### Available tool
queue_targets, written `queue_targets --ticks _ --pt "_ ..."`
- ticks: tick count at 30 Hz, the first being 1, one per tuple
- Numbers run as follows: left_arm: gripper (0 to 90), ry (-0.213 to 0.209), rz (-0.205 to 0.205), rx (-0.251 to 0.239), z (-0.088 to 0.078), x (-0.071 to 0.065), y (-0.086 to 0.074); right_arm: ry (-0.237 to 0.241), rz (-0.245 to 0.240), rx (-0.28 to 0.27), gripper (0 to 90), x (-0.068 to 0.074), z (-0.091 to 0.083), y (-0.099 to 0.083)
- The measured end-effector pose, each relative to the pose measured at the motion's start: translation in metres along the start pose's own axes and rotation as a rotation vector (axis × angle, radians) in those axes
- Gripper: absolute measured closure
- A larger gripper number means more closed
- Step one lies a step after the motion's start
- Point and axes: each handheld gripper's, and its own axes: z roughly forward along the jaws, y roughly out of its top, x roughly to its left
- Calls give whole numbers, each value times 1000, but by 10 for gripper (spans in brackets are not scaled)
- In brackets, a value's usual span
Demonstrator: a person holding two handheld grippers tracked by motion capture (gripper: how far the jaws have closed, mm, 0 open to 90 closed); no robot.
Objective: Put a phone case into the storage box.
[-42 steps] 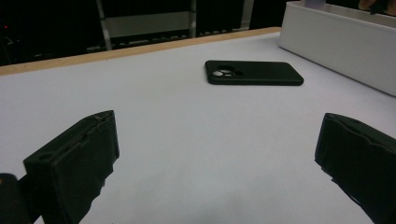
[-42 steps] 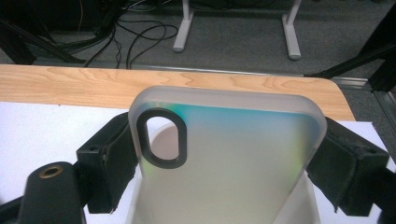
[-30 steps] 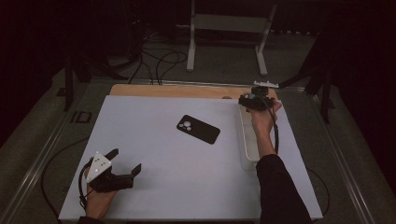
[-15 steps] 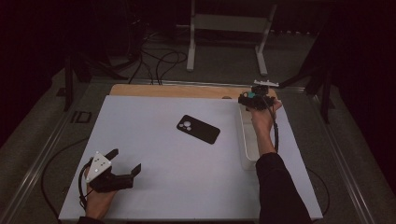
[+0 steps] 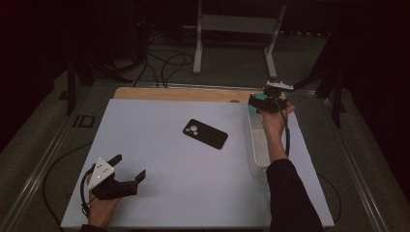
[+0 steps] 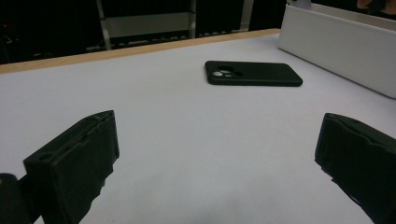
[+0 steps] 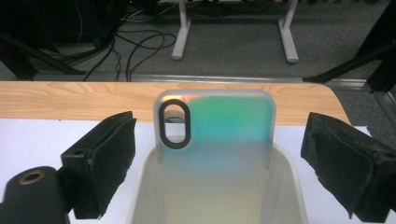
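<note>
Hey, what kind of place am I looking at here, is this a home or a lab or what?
Probably a lab or recording rig, not a home: a white work table in a dark room, loose cables on the floor, a metal stand behind, and a person holding a claw tool in each hand.

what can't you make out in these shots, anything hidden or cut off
- Lower part of the iridescent phone case: right gripper view, hidden by the white bin it stands in.
- Bin contents: high view, covered by the right hand and forearm; left gripper view, behind its wall.
- Face-down side of the black phone: hidden in both views that show it.
- Right gripper: high view, too small and dark to judge jaw opening.
- Left gripper: jaws cut off by the bottom edge.
</note>
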Motion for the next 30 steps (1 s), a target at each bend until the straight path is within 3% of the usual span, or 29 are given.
queue_targets --ticks 22,30 --pt "5 -3 -1 3 2 -2 0 208 15 -62 99 17 -32 1" --pt "4 -4 1 8 2 -2 0 266 -20 -54 92 25 -39 1"
